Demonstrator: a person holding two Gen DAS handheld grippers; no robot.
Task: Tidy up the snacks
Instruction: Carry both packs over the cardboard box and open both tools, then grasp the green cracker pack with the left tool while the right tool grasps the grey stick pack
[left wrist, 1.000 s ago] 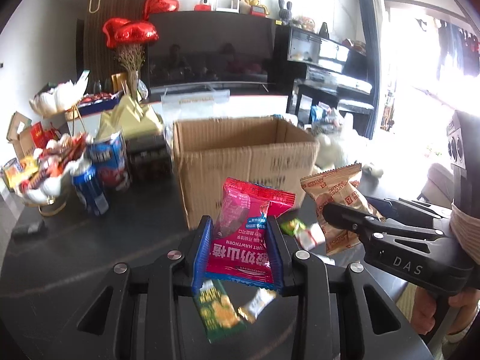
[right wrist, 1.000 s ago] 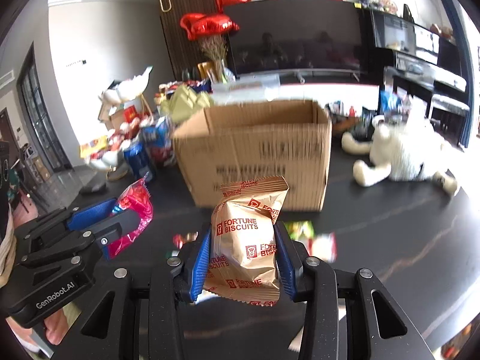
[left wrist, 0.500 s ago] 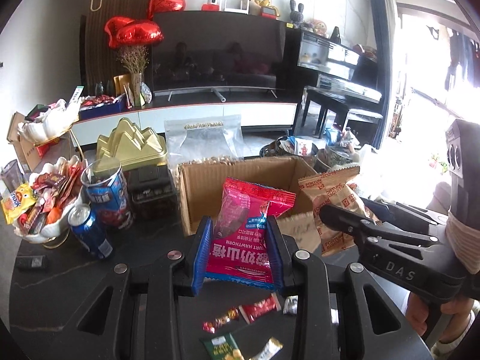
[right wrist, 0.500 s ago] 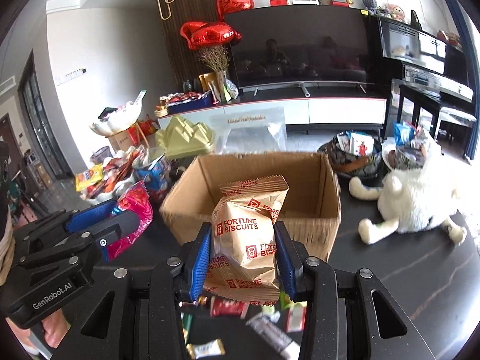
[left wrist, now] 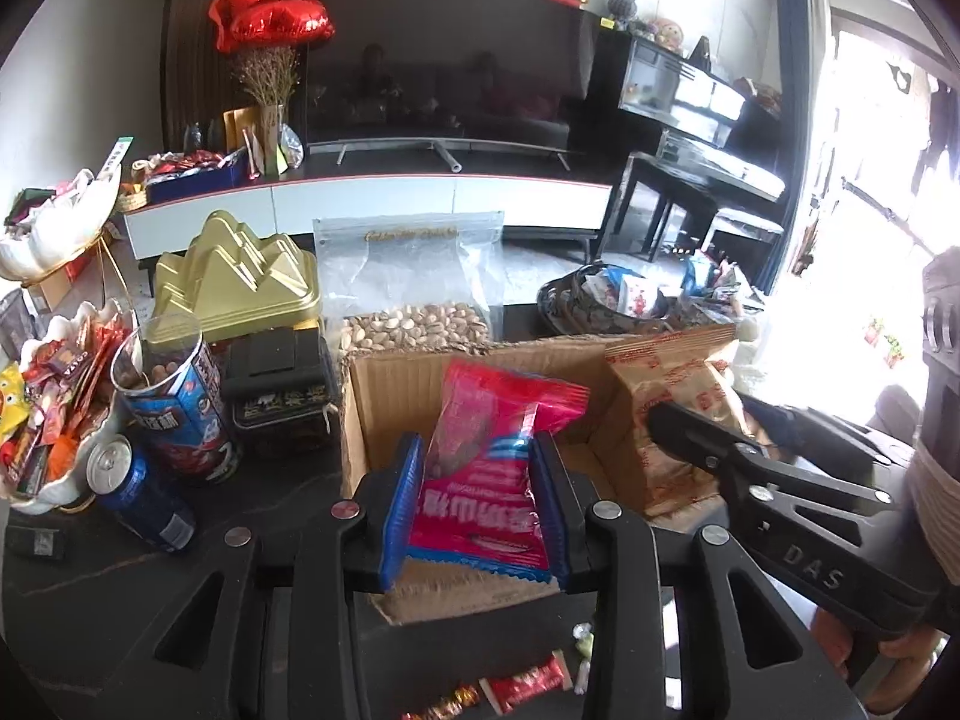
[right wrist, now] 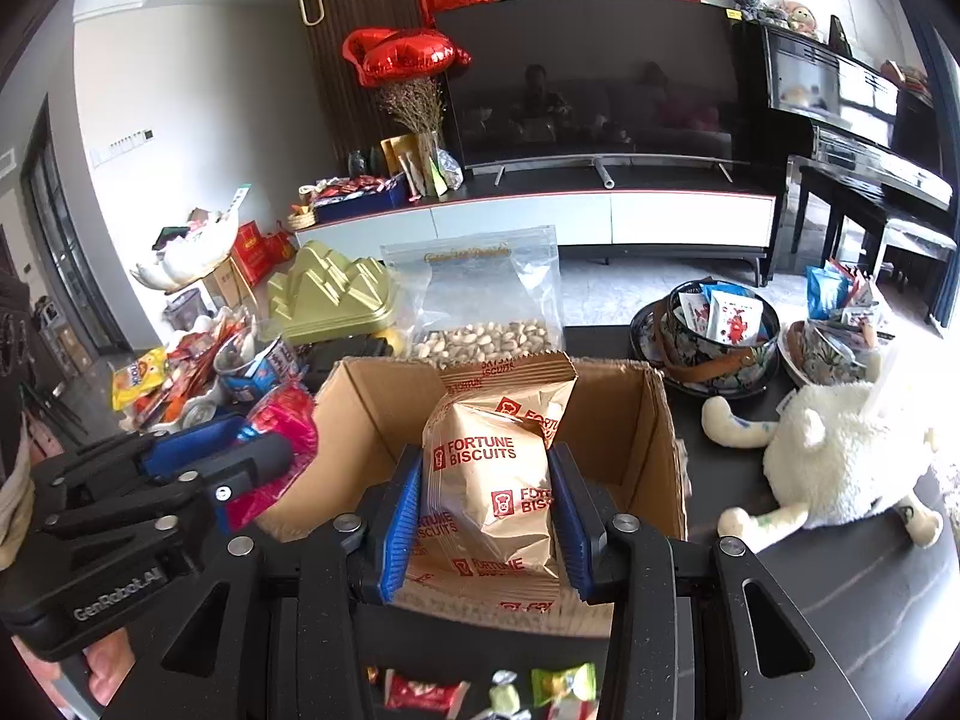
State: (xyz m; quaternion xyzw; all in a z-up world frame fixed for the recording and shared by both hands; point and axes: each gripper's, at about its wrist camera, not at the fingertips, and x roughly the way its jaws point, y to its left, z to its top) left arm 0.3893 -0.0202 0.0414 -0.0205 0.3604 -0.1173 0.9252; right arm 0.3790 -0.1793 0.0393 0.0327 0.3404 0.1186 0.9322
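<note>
My left gripper (left wrist: pixel 477 504) is shut on a pink hawthorn snack packet (left wrist: pixel 486 468) and holds it over the open cardboard box (left wrist: pixel 396 384). My right gripper (right wrist: pixel 489 519) is shut on a tan Fortune Biscuits packet (right wrist: pixel 492 480), also over the box (right wrist: pixel 654 438). The right gripper shows in the left wrist view (left wrist: pixel 690 426) with the biscuit packet (left wrist: pixel 672 384). The left gripper shows in the right wrist view (right wrist: pixel 252 456) with the pink packet (right wrist: pixel 288 420).
Small wrapped candies (right wrist: pixel 426 693) lie on the dark table in front of the box. A pistachio bag (right wrist: pixel 486 306), gold tin (right wrist: pixel 330 294), cans (left wrist: pixel 144 492) and a snack bowl (left wrist: pixel 42 420) stand left and behind. A plush sheep (right wrist: pixel 840 456) and a basket (right wrist: pixel 720 336) are at the right.
Both grippers rose and moved forward with their packets, from in front of the box to above its open top. The box interior now shows.
</note>
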